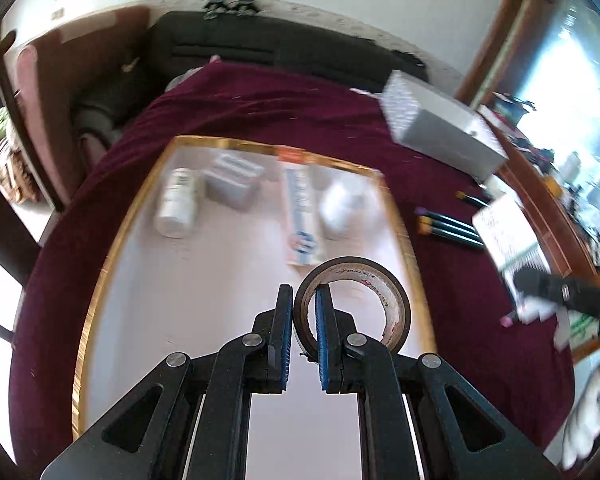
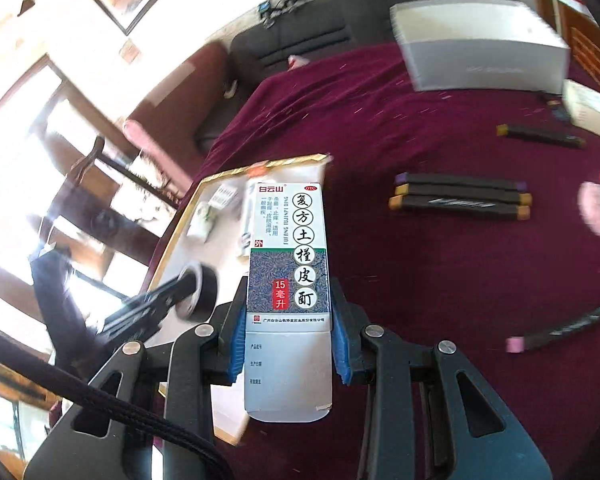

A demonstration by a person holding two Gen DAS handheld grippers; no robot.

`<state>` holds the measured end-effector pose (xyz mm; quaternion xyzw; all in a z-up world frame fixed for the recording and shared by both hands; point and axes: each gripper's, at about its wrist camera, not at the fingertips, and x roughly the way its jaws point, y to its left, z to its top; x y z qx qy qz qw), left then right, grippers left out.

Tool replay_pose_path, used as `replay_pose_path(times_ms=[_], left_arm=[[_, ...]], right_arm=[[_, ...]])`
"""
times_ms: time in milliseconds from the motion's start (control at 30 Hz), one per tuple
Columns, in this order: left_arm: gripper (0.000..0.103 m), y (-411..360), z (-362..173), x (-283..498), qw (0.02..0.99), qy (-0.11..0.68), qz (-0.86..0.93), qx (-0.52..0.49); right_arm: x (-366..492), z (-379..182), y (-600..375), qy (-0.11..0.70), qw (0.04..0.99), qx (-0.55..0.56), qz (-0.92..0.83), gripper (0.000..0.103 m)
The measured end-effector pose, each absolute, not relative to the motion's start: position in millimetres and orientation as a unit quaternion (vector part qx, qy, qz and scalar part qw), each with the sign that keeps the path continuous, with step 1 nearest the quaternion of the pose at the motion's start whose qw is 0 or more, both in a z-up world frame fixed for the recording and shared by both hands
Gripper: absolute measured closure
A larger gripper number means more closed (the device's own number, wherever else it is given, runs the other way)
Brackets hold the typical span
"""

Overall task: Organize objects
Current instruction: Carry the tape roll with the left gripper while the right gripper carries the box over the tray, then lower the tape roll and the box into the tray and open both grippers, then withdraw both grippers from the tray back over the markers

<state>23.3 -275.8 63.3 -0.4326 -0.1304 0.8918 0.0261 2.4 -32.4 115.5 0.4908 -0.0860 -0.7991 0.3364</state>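
Over a gold-rimmed white tray (image 1: 112,248) my left gripper (image 1: 304,292) is shut on the wall of a brown tape roll (image 1: 352,304), one finger inside the ring and one outside. In the right wrist view my right gripper (image 2: 288,280) is shut on an upright white and blue medicine box (image 2: 288,264) with Chinese print, held above the tray's near corner (image 2: 180,224). That view also shows the left gripper (image 2: 180,284) carrying the tape roll (image 2: 202,292) at the left. The left wrist view catches the right gripper (image 1: 556,292) with its box (image 1: 504,240), blurred, at the right edge.
On the tray lie a white bottle (image 1: 178,204), a grey box (image 1: 234,182), a long blue-white carton (image 1: 300,208) and a white object (image 1: 346,206). On the maroon cloth are black markers (image 2: 460,196), a pink-capped marker (image 2: 564,326), a large white box (image 2: 480,48) and a small white box (image 2: 592,110).
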Motion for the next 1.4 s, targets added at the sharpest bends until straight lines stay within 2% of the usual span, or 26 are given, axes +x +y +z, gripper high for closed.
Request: replay_pose_path(times_ms=[267, 567, 667, 733, 800, 833, 900, 1067, 1133, 1200, 1400], left_arm=[[0.095, -303.6, 35.9, -14.2, -0.019, -0.117, 0.883, -0.454], [0.094, -315.0, 30.8, -24.4, -0.027, -0.135, 0.876, -0.463], [0.085, -321.1, 26.7, -24.5, -0.031, -0.152, 0.868, -0.472], [0.071, -327.4, 21.6, -24.1, -0.031, -0.174, 0.859, -0.480], [0.069, -334.2, 16.7, -23.3, -0.029, -0.199, 0.851, -0.485], [0.069, -336.8, 15.1, -23.2, -0.027, -0.210, 0.849, -0.485], [0.068, -340.2, 15.3, -20.8, -0.028, -0.218, 0.849, -0.481], [0.068, -336.1, 16.6, -12.8, -0.034, -0.211, 0.850, -0.482], [0.068, -336.0, 16.9, -7.3, -0.040, -0.209, 0.850, -0.482], [0.068, -337.8, 17.3, -0.5, -0.043, -0.209, 0.850, -0.481], [0.068, -343.7, 18.5, 22.2, -0.038, -0.213, 0.850, -0.480]], right_arm=[[-5.7, 81.9, -109.0, -0.031, 0.324, 0.518, -0.791, 0.070], [-15.4, 61.3, -131.6, 0.012, 0.278, 0.522, -0.806, 0.071], [-15.3, 58.6, -132.9, 0.020, 0.269, 0.522, -0.809, 0.071], [-16.1, 56.6, -134.2, 0.024, 0.265, 0.521, -0.811, 0.070], [-16.3, 56.5, -135.1, 0.025, 0.260, 0.521, -0.813, 0.070], [-16.9, 55.3, -134.3, 0.021, 0.258, 0.522, -0.813, 0.070], [-17.1, 54.1, -131.6, 0.011, 0.257, 0.525, -0.811, 0.055], [-10.4, 64.5, -122.2, -0.009, 0.263, 0.510, -0.819, 0.054], [-6.4, 71.6, -116.6, -0.011, 0.263, 0.497, -0.827, 0.047], [-3.8, 77.8, -109.9, -0.017, 0.263, 0.488, -0.832, 0.045], [6.5, 89.6, -86.1, -0.030, 0.267, 0.473, -0.839, 0.045]])
